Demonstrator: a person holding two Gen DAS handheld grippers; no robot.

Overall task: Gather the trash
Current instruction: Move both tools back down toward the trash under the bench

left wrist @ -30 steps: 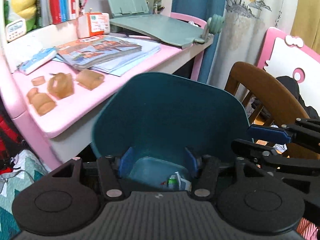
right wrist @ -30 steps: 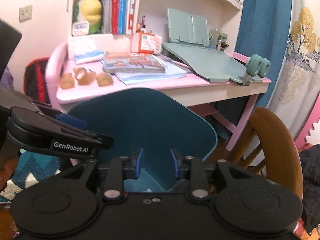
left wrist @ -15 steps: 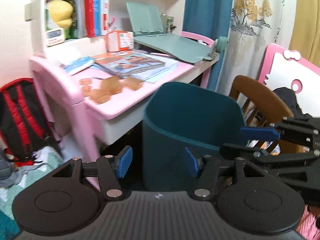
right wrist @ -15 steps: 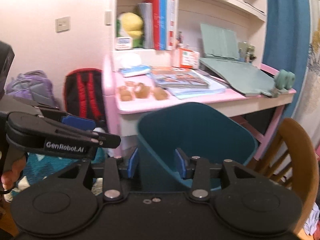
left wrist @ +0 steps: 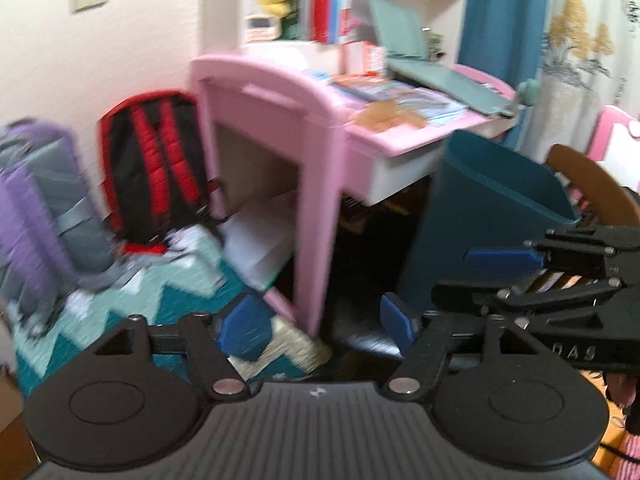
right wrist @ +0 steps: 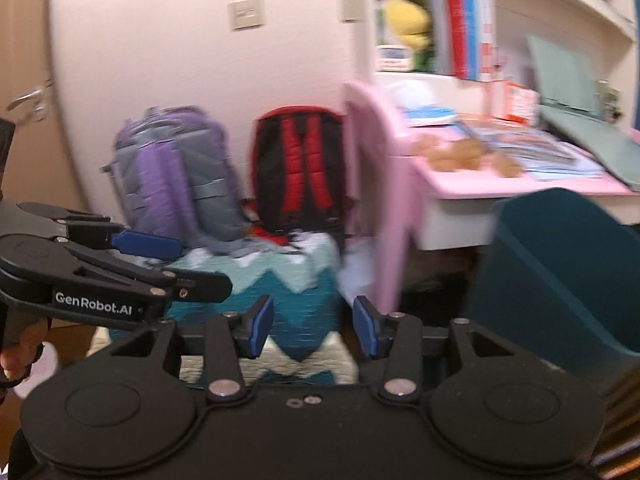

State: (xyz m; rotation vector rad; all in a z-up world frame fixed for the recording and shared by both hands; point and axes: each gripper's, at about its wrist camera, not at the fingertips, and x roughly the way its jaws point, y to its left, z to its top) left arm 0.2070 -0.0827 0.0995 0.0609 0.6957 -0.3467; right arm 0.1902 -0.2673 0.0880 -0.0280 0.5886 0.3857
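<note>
Both my views have swung away from the bin, and that is the main change: a second ago I was looking down into it over both tongs, with a bit of rubbish lying at the bottom, and now it sits off to the right edge. Nearest, the left tongs have just been opening and stand apart with nothing between the pads; the right tongs have likewise just been opening and are empty too. Each shows in the other's view, also holding nothing. Just past the pads lies a zigzag rug on the floor, blurred by the swing. Beyond it two backpacks lean at the wall, a red one and a purple one. The bin stands beside the pink surface, partly under its front edge, close to a wooden chair. On the surface, brown crumpled bits lie near the books; they may be trash, though I cannot be sure. I read this as a drop finished and a search for the next piece begun, with my tongs ready for it.
</note>
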